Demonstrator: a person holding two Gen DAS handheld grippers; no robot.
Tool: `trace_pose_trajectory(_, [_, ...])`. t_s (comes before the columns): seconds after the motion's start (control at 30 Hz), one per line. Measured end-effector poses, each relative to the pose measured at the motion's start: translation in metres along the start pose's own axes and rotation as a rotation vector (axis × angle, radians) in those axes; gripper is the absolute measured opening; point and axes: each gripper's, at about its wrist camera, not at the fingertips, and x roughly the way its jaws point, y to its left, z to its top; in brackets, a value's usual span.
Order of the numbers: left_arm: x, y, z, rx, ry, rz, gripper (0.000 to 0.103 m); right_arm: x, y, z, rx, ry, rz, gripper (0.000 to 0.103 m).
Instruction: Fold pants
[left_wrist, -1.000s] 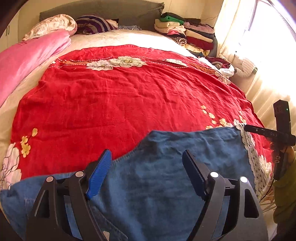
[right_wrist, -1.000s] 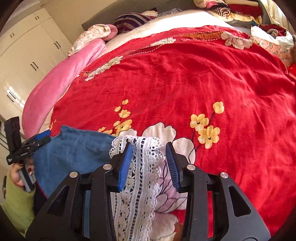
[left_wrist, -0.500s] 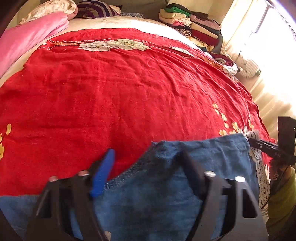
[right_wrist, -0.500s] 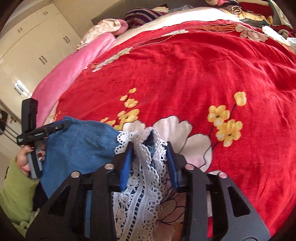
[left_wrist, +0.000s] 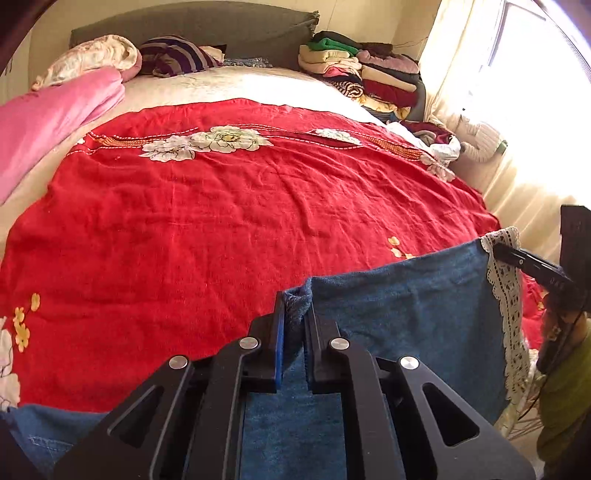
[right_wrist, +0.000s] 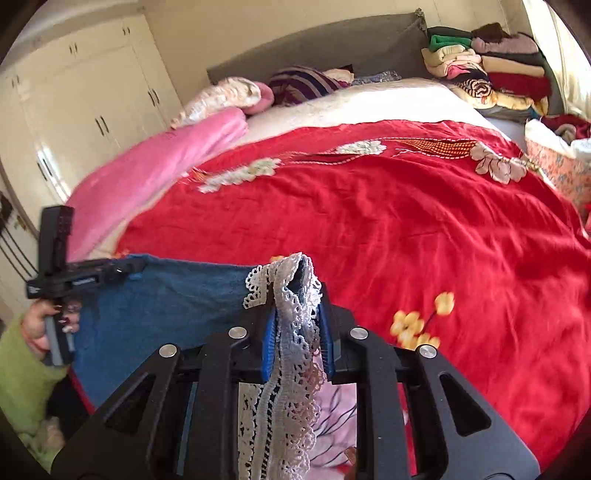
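Observation:
The pants are blue denim (left_wrist: 406, 306) with a white lace hem (left_wrist: 506, 295). They hang stretched between my two grippers above the near edge of the red bedspread (left_wrist: 221, 221). My left gripper (left_wrist: 293, 314) is shut on a fold of the denim edge. My right gripper (right_wrist: 297, 291) is shut on the lace hem (right_wrist: 291, 332), with denim (right_wrist: 166, 295) spreading to its left. The right gripper also shows at the right of the left wrist view (left_wrist: 532, 264); the left gripper shows at the left of the right wrist view (right_wrist: 92, 273).
A pink blanket (left_wrist: 48, 122) lies along the bed's left side. Pillows (left_wrist: 173, 55) lie at the grey headboard. A stack of folded clothes (left_wrist: 365, 77) sits at the far right corner. White wardrobes (right_wrist: 85, 110) stand left of the bed.
My left gripper has shut on the denim edge. Both grippers have lifted the pants off the bedspread, and the cloth now hangs taut between them.

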Motion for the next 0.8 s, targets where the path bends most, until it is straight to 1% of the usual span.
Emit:
trace_pose_trajectory(0.13, [0.017, 0.010, -0.005, -0.043, 0.026, 0.014, 0.008, 0.034, -0.004, -0.004, -0.027, 0.099, -0.065, 0.014])
trace_pose_trajectory(0.2, [0.026, 0.011, -0.010, -0.033, 0.041, 0.028, 0.008, 0.042, -0.008, -0.010, -0.022, 0.118, -0.075, 0.016])
trace_pose_trajectory(0.23, [0.030, 0.011, -0.012, -0.031, 0.046, 0.032, 0.009, 0.046, -0.010, -0.012, -0.014, 0.124, -0.087, 0.019])
trace_pose_trajectory(0.3, [0.035, 0.014, -0.016, -0.037, 0.051, 0.038, 0.013, 0.048, -0.013, -0.015, 0.003, 0.123, -0.095, 0.020])
trace_pose_trajectory(0.4, [0.036, 0.020, -0.018, -0.067, 0.043, 0.016, 0.015, 0.048, -0.010, -0.016, -0.002, 0.123, -0.123, 0.026])
trace_pose_trajectory(0.43, [0.034, 0.020, -0.018, -0.067, 0.039, 0.017, 0.017, 0.047, -0.008, -0.016, -0.017, 0.121, -0.143, 0.029])
trace_pose_trajectory(0.5, [0.030, 0.018, -0.018, -0.057, 0.031, 0.034, 0.024, 0.044, -0.008, -0.015, -0.014, 0.119, -0.144, 0.033])
trace_pose_trajectory(0.53, [0.027, 0.017, -0.018, -0.055, 0.029, 0.034, 0.030, 0.041, -0.009, -0.014, 0.000, 0.112, -0.142, 0.038])
trace_pose_trajectory(0.57, [0.025, 0.017, -0.018, -0.055, 0.028, 0.031, 0.037, 0.037, -0.010, -0.014, 0.014, 0.106, -0.138, 0.040])
trace_pose_trajectory(0.63, [0.019, 0.014, -0.019, -0.050, 0.028, 0.027, 0.041, 0.031, -0.012, -0.014, 0.037, 0.096, -0.123, 0.042])
trace_pose_trajectory(0.67, [0.017, 0.012, -0.020, -0.046, 0.025, 0.027, 0.042, 0.026, -0.013, -0.015, 0.049, 0.089, -0.115, 0.045])
trace_pose_trajectory(0.73, [0.013, 0.009, -0.022, -0.036, 0.019, 0.027, 0.047, 0.018, -0.012, -0.017, 0.064, 0.075, -0.107, 0.049])
trace_pose_trajectory(0.8, [0.007, 0.005, -0.024, -0.026, 0.011, 0.024, 0.049, 0.009, -0.010, -0.018, 0.070, 0.061, -0.099, 0.050])
